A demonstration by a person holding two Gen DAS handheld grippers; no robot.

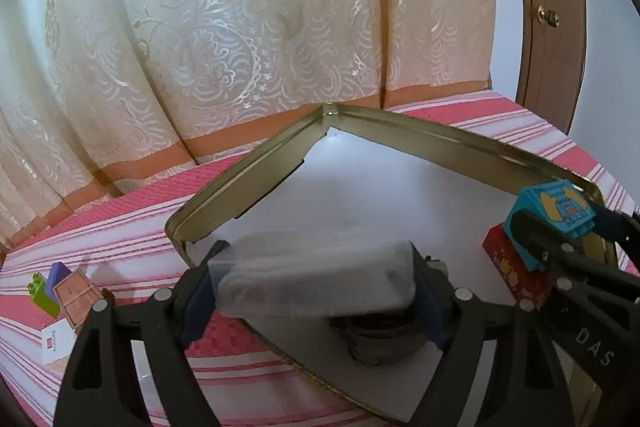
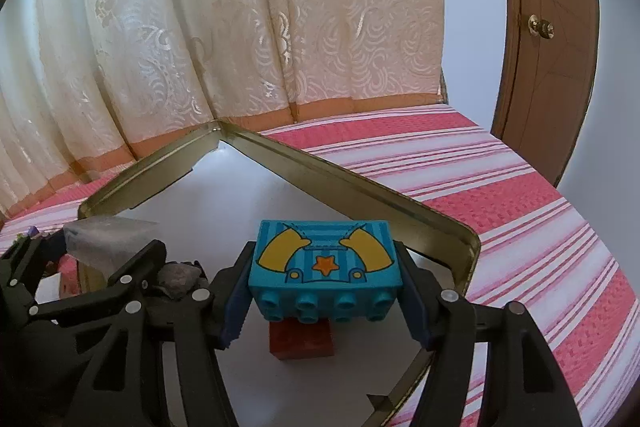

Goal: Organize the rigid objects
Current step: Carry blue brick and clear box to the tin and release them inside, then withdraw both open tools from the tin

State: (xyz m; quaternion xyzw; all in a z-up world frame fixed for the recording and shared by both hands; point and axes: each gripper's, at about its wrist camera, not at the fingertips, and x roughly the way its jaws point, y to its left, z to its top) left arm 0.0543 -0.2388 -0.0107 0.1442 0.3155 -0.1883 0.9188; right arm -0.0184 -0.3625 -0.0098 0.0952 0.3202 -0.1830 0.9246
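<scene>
Between the blue pads of my left gripper sits a translucent grey block, clamped at both ends and held above the near edge of the metal tray. Below the block, a dark round object rests on the tray's white floor; its kind cannot be determined, as the block and my fingers cover most of it.

My right gripper grasps a turquoise toy brick by its two short sides. The brick lies on its side: the printed face, with yellow arm shapes and an orange star, points upward, and the studs face the camera. It is held over the tray interior, directly above a red block that stands on the white floor. Whether the brick touches the red block cannot be determined.

In the left wrist view, the right gripper with its brick appears at the right-hand side, near the tray's right corner.

The tray has gold-coloured raised walls and lies on a pink-and-white striped cloth. Outside the tray, to my left, a small cluster lies on the cloth: a green brick, a purple piece, a brown panelled piece and a white box. A cream patterned curtain hangs behind, with a brown door at the right.
</scene>
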